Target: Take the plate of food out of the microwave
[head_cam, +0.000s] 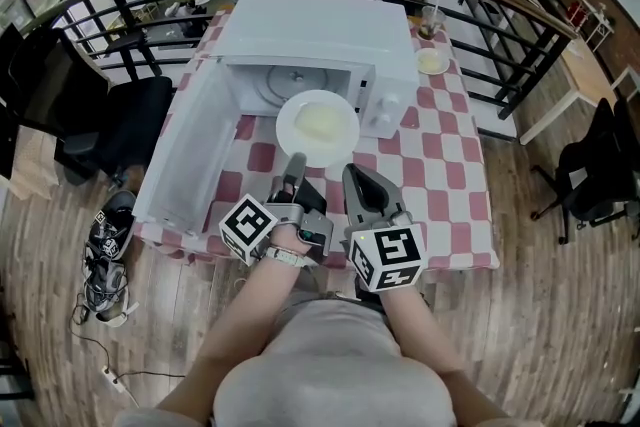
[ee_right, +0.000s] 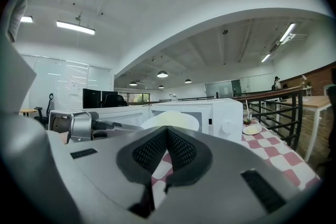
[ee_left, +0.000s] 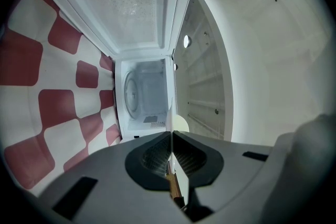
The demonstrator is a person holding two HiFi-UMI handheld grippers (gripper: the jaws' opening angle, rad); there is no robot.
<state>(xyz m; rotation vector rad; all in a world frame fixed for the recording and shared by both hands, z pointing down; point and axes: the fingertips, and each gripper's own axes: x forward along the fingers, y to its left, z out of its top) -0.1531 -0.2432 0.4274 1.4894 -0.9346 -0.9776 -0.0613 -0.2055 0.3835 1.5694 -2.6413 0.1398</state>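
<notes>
Checked bench (head_cam: 440, 165) on a railed mezzanine: the plate of food (head_cam: 317, 125) hangs just outside the open microwave (head_cam: 320, 25), its near rim clamped in the left tool (head_cam: 296, 162); the right tool (head_cam: 352, 175), closed and empty, sits just right of it.

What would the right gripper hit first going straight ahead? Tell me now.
Probably the rim of the plate, held up just past the right gripper's tips. Height is hard to judge; if it slips underneath, the microwave front is next.
</notes>
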